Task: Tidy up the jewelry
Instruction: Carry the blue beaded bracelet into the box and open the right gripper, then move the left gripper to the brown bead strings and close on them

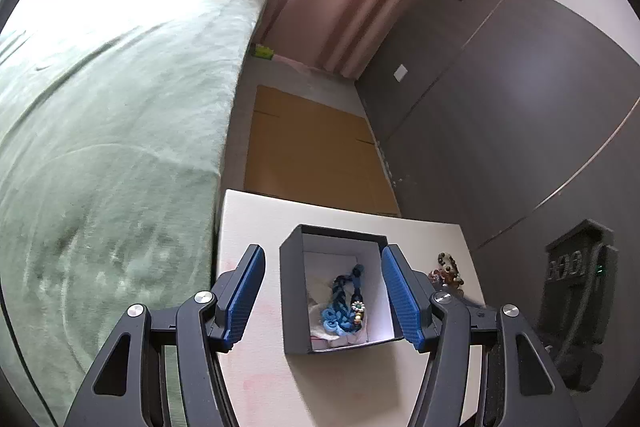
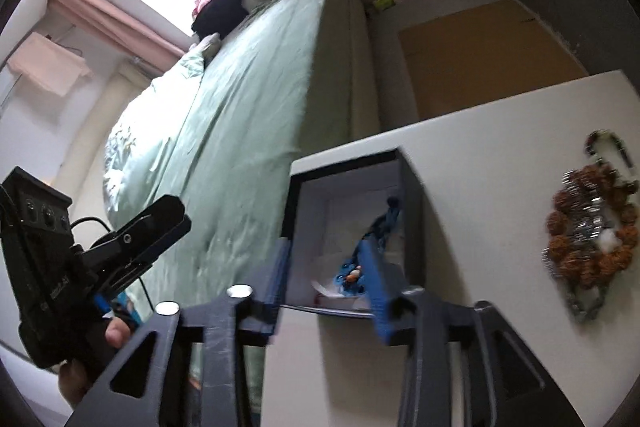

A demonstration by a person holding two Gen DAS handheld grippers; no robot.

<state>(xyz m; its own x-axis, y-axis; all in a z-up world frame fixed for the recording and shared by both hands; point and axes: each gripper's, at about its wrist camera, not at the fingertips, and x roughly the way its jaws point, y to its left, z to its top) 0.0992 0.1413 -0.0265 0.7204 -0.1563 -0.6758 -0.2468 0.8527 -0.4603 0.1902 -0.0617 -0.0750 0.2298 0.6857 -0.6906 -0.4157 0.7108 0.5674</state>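
We're mid-task: blue braided piece (image 1: 340,301) already lies in the dark box (image 1: 294,291) on the white counter (image 1: 256,379). Left gripper (image 1: 323,297) is spread wide, straddling the box w/o pinching it. Right gripper (image 2: 328,287) also spread, empty, over the box. Brown bead bracelet (image 2: 591,233) lies apart, to the right; next we'd prob reach over & pinch it

No lettering could be read with certainty; only blurred raised characters showed on the dark device (image 1: 576,267) to the right of the fingers, too indistinct to make out.
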